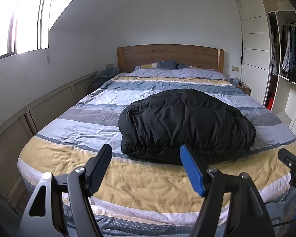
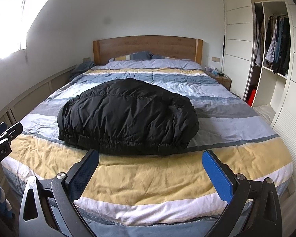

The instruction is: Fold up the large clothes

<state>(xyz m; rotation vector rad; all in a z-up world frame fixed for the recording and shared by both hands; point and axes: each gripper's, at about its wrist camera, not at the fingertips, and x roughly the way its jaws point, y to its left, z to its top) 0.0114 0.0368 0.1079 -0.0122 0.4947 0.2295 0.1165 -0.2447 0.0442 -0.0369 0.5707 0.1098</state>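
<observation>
A black puffy jacket (image 1: 185, 124) lies folded into a thick bundle on the striped duvet of the bed (image 1: 69, 130), its gathered elastic hem toward me. It also shows in the right wrist view (image 2: 128, 116). My left gripper (image 1: 146, 154) is open and empty, hovering above the foot of the bed, just short of the jacket's hem. My right gripper (image 2: 151, 158) is open and empty, also above the foot of the bed (image 2: 236, 118), just short of the hem. Each gripper shows at the edge of the other's view.
A wooden headboard (image 1: 169, 56) and pillows (image 1: 159, 65) stand at the far end. An open wardrobe with hanging clothes (image 2: 274, 45) is on the right, a nightstand (image 2: 223, 79) beside it. A window (image 1: 19, 19) and low wall panels run along the left.
</observation>
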